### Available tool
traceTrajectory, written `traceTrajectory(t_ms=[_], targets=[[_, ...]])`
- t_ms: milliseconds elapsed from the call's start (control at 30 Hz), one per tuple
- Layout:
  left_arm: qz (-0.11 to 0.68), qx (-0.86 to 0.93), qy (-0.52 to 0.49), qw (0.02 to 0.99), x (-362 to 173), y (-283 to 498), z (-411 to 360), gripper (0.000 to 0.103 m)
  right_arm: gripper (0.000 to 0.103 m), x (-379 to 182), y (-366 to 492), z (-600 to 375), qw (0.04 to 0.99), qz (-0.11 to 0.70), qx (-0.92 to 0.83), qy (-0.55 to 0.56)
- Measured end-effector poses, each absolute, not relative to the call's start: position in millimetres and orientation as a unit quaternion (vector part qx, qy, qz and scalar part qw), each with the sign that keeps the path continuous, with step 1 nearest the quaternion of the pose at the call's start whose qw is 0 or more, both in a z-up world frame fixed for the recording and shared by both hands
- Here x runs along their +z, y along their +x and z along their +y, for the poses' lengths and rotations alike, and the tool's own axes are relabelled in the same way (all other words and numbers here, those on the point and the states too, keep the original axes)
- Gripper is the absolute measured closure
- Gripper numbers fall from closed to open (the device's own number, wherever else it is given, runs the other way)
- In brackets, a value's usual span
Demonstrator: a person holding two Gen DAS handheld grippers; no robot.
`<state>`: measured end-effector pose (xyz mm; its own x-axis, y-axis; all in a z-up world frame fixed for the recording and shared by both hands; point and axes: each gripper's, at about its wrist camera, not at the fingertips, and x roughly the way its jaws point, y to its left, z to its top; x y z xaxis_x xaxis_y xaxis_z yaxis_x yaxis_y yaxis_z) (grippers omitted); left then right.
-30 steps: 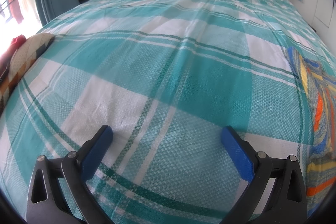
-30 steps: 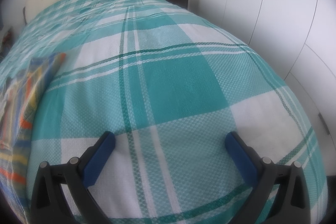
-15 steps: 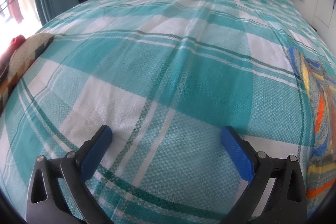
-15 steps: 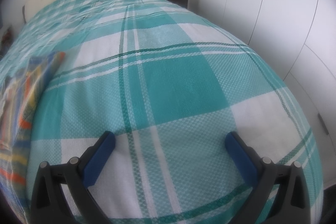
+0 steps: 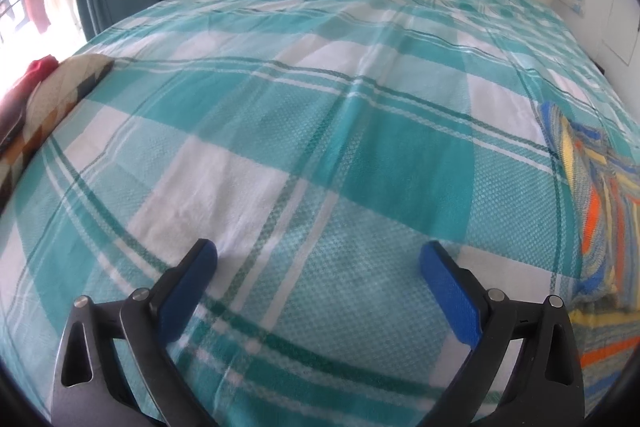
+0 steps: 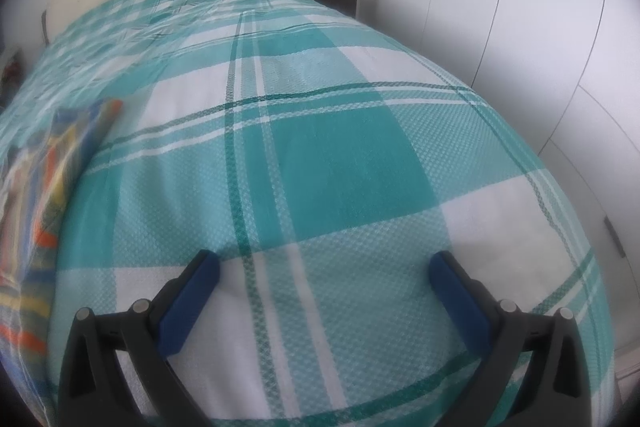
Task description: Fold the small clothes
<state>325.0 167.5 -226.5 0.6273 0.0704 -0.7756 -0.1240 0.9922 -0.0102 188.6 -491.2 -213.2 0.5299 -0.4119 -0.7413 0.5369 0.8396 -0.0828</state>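
While both jaws gape empty – striped garment (image 5: pixel 596 195) lies between grippers, untouched

A striped multicoloured garment (image 5: pixel 596 187) lies rumpled on the teal plaid bedspread (image 5: pixel 320 147).

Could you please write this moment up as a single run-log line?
left gripper: open, empty | right gripper: open, empty | striped garment: on bedspread, between grippers, untouched
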Motion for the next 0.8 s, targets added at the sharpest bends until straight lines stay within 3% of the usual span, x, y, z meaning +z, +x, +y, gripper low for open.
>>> traceTrajectory(t_ms=[167,267,367,533,800], targets=[[0.369,0.007,-0.045,0.928,-165,258,157,0.002,0.004,-196,179,-489,0.865,0.450,-0.217,0.048],[0.323,-0.045,0.014,0.945,-124,190,126,0.001,0.005,-142,113,-449,0.899,0.384,-0.206,0.043],[0.300,-0.080,0.009,0.950,-98,114,99,0.000,0.000,-96,50,-384,0.929,0.320,-0.185,-0.005],[0.322,-0.131,-0.005,0.938,-92,29,46,0.000,0.000,-60,-6,-311,0.938,0.292,-0.183,-0.027],[0.333,-0.107,0.108,0.931,-88,-30,-26,0.000,0.000,-30,-40,-282,0.937,0.272,-0.213,-0.056]])
